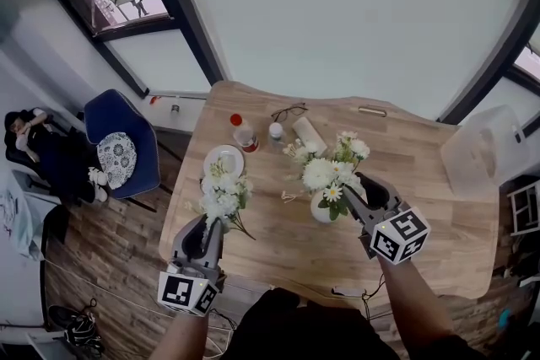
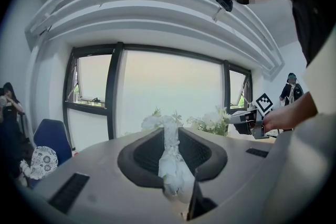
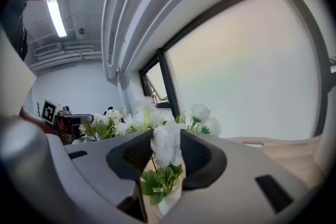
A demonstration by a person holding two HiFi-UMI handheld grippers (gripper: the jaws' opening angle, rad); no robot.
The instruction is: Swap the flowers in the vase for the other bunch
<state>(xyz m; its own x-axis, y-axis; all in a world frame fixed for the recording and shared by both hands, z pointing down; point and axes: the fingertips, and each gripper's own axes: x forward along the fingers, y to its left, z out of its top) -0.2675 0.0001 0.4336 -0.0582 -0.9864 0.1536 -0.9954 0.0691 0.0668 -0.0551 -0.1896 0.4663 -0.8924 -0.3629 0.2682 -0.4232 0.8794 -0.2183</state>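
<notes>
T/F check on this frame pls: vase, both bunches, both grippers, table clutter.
1. The vase holds flowers. True.
2. The left gripper is empty. False: it is shut on the wrapped stems of the other bunch.
3. In the head view, the other bunch is left of the vase. True.
4. The glasses lie on the plate. False: they lie on the bare table, apart from the plate.
5. The right gripper is well clear of the vase. False: its jaws close on the flowers.
</notes>
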